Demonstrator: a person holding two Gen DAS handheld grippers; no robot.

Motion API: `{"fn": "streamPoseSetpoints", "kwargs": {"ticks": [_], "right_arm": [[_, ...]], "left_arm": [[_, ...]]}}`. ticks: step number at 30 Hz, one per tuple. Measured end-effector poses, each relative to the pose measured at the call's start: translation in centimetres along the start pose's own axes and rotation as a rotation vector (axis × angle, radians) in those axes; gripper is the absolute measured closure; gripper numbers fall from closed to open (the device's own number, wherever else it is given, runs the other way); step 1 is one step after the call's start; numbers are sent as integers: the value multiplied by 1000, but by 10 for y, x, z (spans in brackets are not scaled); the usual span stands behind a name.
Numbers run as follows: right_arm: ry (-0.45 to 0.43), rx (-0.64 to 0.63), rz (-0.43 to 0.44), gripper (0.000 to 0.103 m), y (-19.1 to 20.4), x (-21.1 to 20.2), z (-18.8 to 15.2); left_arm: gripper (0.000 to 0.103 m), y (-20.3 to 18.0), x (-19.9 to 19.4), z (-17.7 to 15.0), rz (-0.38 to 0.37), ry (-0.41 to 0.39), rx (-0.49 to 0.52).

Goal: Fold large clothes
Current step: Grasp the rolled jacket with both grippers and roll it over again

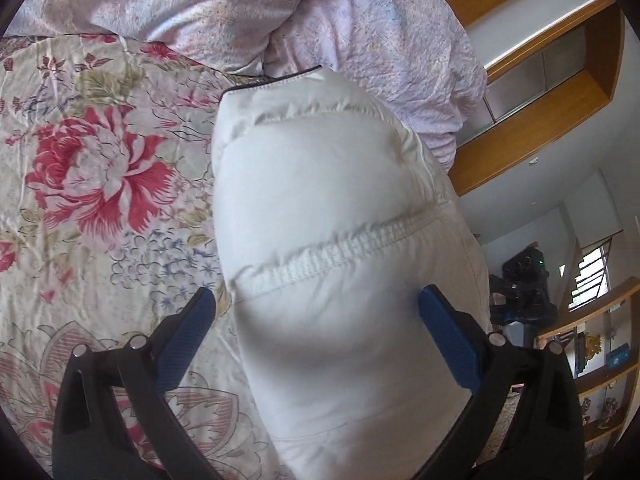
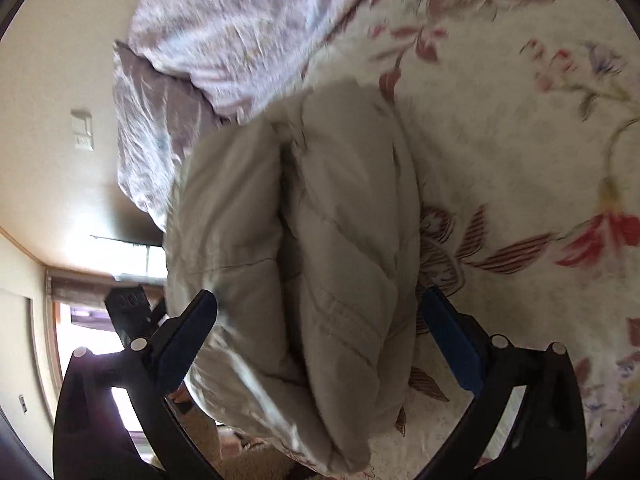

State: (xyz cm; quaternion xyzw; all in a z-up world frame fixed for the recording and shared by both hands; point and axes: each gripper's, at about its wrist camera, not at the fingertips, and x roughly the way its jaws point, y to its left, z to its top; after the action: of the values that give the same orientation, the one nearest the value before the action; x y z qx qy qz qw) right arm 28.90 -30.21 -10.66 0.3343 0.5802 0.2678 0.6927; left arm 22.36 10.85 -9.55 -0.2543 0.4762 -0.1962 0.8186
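Observation:
A puffy white jacket (image 1: 320, 184) lies bundled on the flowered bedsheet (image 1: 100, 160), with an elastic seam across it. My left gripper (image 1: 318, 298) stands open around its near end; the right blue pad (image 1: 444, 332) touches the fabric and the left pad stays just clear. In the blurred right wrist view the same jacket (image 2: 320, 200) looks beige, folded into thick rolls. My right gripper (image 2: 320, 300) is wide open around it. Its left pad (image 2: 188, 340) brushes the jacket's edge, while the right pad sits apart over the sheet (image 2: 520, 160).
A crumpled lilac duvet (image 1: 280, 12) is heaped behind the jacket, also in the right wrist view (image 2: 224, 20). Wooden shelving (image 1: 540, 128) and a black device (image 1: 524, 280) stand beyond the bed. A wall with a light switch (image 2: 82, 132) borders the bed.

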Motion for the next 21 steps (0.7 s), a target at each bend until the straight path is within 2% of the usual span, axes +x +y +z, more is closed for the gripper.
{"fn": "streamPoseSetpoints", "kwargs": {"ticks": [3, 7, 11, 14, 21], "right_arm": [[35, -10, -10, 1, -2, 10, 5], [52, -31, 20, 1, 2, 16, 7], [116, -79, 79, 1, 17, 34, 2], [121, -135, 56, 1, 32, 39, -4], [115, -127, 82, 1, 28, 40, -5]], "left_arm": [[2, 1, 3, 0, -24, 12, -9], [2, 7, 6, -1, -61, 27, -34], [2, 12, 8, -4, -101, 45, -54], [2, 16, 6, -8, -110, 48, -51], [2, 17, 2, -15, -129, 46, -41]]}}
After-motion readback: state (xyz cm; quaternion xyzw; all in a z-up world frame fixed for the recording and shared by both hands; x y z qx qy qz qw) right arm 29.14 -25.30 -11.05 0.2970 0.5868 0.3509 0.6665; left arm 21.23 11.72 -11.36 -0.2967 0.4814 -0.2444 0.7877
